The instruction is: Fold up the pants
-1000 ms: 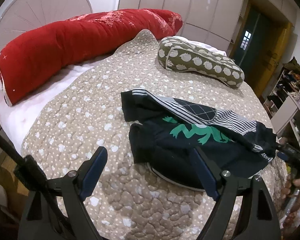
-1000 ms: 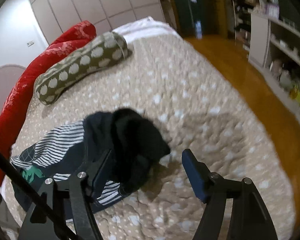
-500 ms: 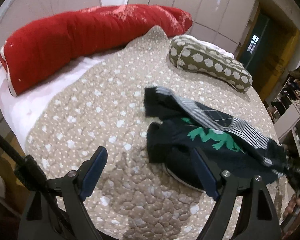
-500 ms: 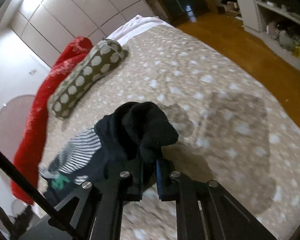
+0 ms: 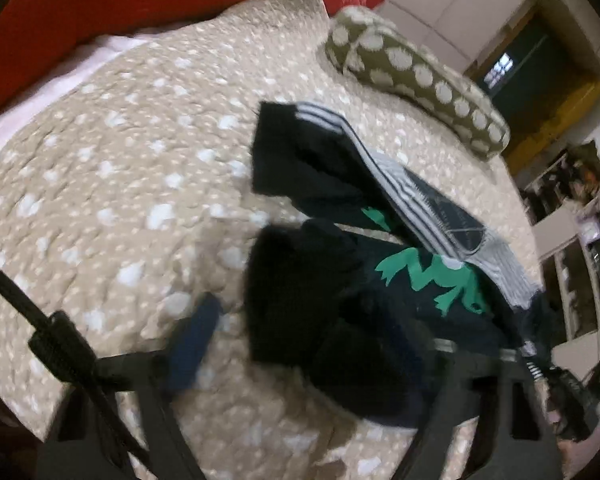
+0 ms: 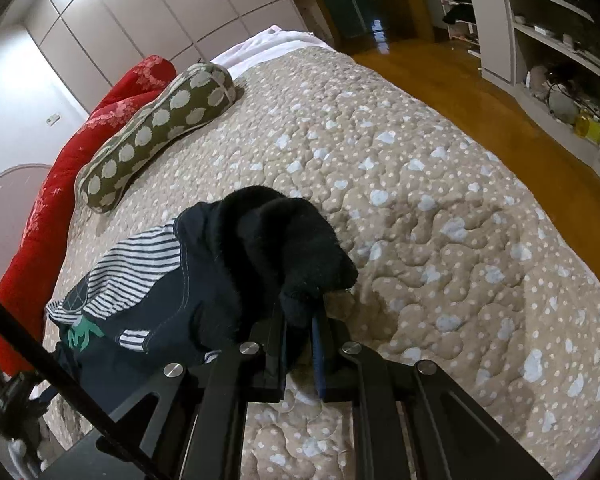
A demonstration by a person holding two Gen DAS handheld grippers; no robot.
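Dark navy pants (image 5: 420, 240) with striped panels and a green frog print lie crumpled on the beige quilt (image 5: 100, 160). In the blurred left wrist view my left gripper (image 5: 308, 320) straddles a black cuff (image 5: 292, 300). Its jaws are closing. The blue left pad (image 5: 196, 340) stands a little apart from the cloth, and the right finger is hidden by it. In the right wrist view my right gripper (image 6: 300, 320) is shut on the black bunched end (image 6: 292, 248) of the pants (image 6: 160, 280), lifted slightly off the quilt (image 6: 420, 200).
A long red bolster (image 5: 100, 8) (image 6: 40, 220) and an olive dotted pillow (image 5: 416, 80) (image 6: 160, 128) lie at the far side of the bed. A wooden floor (image 6: 440, 80) and white shelves (image 6: 540, 60) run along the bed's right edge.
My left gripper has dropped forward over the near black cuff and its jaws have narrowed. My right gripper went from open to shut on the pants' black end and now holds it still.
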